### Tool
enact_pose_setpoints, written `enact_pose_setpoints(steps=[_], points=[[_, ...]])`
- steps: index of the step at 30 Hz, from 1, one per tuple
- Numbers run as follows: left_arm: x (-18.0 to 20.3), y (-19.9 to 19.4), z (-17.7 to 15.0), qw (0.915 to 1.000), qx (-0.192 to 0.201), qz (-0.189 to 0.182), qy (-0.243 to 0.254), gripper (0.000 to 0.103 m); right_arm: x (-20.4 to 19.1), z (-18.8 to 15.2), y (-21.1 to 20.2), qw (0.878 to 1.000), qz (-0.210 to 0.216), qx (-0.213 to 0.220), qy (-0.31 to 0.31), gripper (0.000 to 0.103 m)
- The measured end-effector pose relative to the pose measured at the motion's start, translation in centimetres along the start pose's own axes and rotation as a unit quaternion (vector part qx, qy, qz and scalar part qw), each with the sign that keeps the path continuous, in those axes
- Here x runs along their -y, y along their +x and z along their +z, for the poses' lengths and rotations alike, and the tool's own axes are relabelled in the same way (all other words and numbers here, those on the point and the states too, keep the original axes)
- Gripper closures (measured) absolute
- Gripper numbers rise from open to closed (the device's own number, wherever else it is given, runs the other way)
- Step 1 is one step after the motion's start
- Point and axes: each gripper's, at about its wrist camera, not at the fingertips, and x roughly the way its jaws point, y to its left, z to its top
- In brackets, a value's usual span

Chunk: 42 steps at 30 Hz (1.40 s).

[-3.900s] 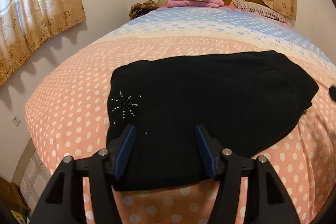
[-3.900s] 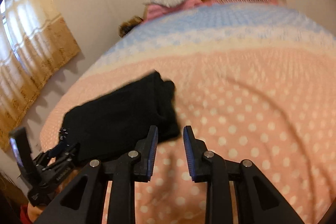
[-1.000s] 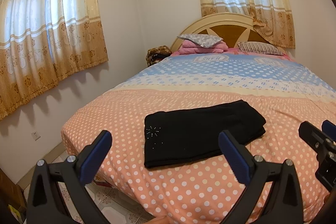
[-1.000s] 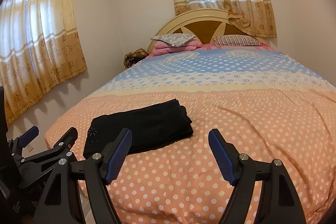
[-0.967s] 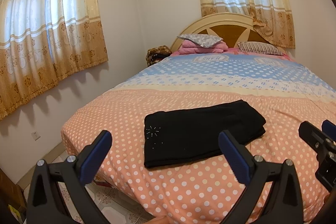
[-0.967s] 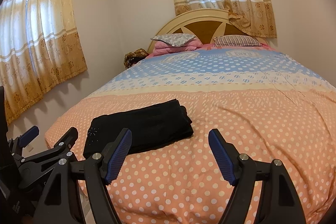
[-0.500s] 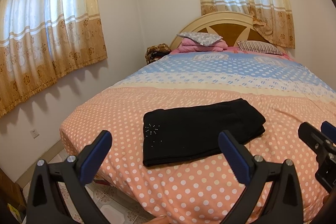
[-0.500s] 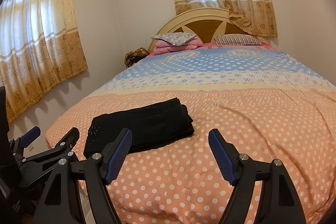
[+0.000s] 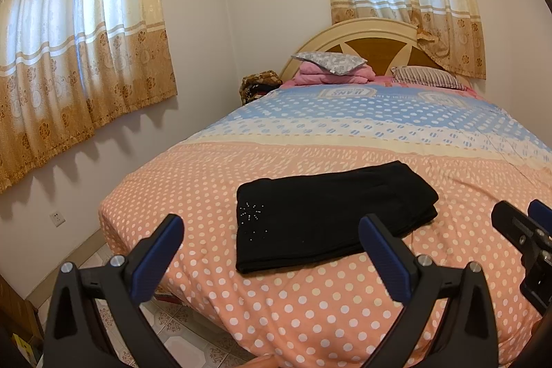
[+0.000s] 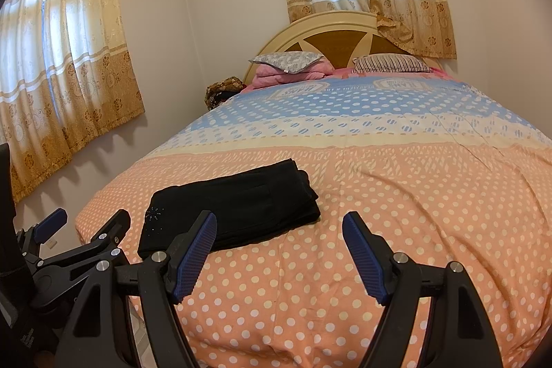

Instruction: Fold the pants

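Note:
Black pants (image 9: 327,212) lie folded into a flat rectangle on the orange dotted bedspread (image 9: 310,306), with a small rhinestone star near the left end. They also show in the right wrist view (image 10: 234,209). My left gripper (image 9: 272,250) is open wide and empty, held back from the bed's near edge. My right gripper (image 10: 279,247) is open wide and empty, to the right of the left one (image 10: 82,230). Neither touches the pants.
Pillows and a pink folded blanket (image 9: 331,68) lie at the wooden headboard (image 9: 372,40). Curtained windows (image 9: 79,57) are on the left and far walls. Tiled floor (image 9: 186,326) shows beside the bed's left corner. A wall socket (image 9: 57,219) sits low on the left.
Both grippers have pulled back from the folded pants and opened wide since 3.9 s ago. Over the last second the views hardly change.

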Motion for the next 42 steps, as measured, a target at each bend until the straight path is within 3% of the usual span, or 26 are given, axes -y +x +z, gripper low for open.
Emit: enact_pose_setpoints(steps=[42], points=[[-0.23, 0.68, 0.38, 0.9998, -0.019, 0.001, -0.006, 0.0, -0.32, -0.08, 0.23, 1.0, -0.002, -0.004, 0.002, 0.026]])
